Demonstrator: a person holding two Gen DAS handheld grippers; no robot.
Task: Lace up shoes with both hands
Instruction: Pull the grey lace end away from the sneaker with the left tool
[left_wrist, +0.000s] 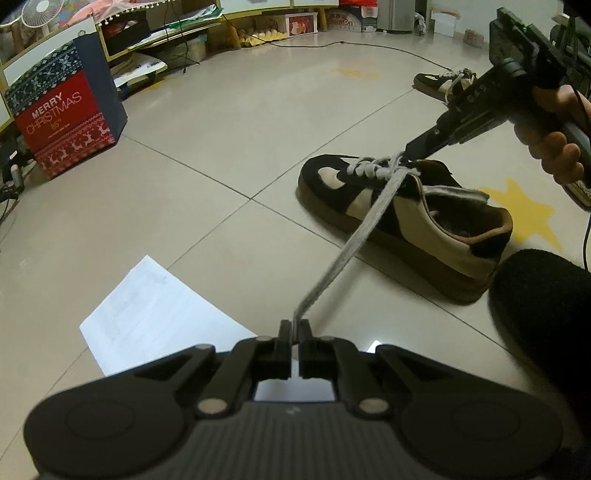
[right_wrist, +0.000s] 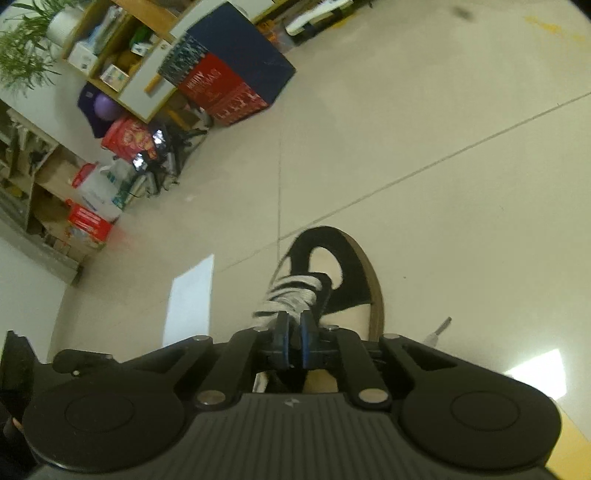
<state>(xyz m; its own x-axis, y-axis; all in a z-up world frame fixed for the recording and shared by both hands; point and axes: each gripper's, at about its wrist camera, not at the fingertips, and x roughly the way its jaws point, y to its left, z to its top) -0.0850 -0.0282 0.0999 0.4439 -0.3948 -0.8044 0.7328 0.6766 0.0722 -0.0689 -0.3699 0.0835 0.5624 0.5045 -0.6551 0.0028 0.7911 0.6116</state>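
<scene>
My left hand-held gripper (left_wrist: 295, 326) pinches the grey lace (left_wrist: 354, 236) taut from the shoe (left_wrist: 424, 225) on the floor (left_wrist: 221, 147). My right hand-held gripper (right_wrist: 294, 325), slightly parted, sits at the shoe's lacing; whether it grips, I cannot tell.

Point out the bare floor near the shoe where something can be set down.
Free: the tiles between the shoe and the Christmas box, beyond the white paper. Crowded: the shelves along the wall.
</scene>
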